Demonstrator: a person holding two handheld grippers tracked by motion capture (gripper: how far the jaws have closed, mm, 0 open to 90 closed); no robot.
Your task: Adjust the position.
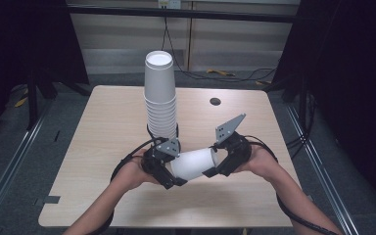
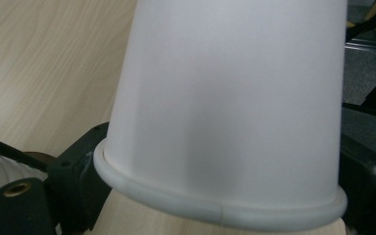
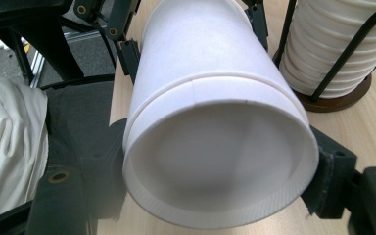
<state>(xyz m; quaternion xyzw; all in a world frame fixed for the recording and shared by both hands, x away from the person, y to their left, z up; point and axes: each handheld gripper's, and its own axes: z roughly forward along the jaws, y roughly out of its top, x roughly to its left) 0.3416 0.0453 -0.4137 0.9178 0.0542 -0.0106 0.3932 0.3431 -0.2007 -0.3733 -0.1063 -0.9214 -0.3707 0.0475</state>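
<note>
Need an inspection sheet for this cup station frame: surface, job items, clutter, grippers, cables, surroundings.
Surface: light wooden table, round hole near far right.
Job's things: single white paper cup held on its side between both grippers; tall stack of cups upright in a black wire holder on a brown base, behind the hands.
Clutter: nothing seen on the table.
Grippers: left gripper at the cup's rim end, jaws at either side of the rim; right gripper shut on the cup's base end.
Cables: black cables trail from both grippers; another runs along the far floor.
Surroundings: dark frame, floor rails, pale wall panels.
</note>
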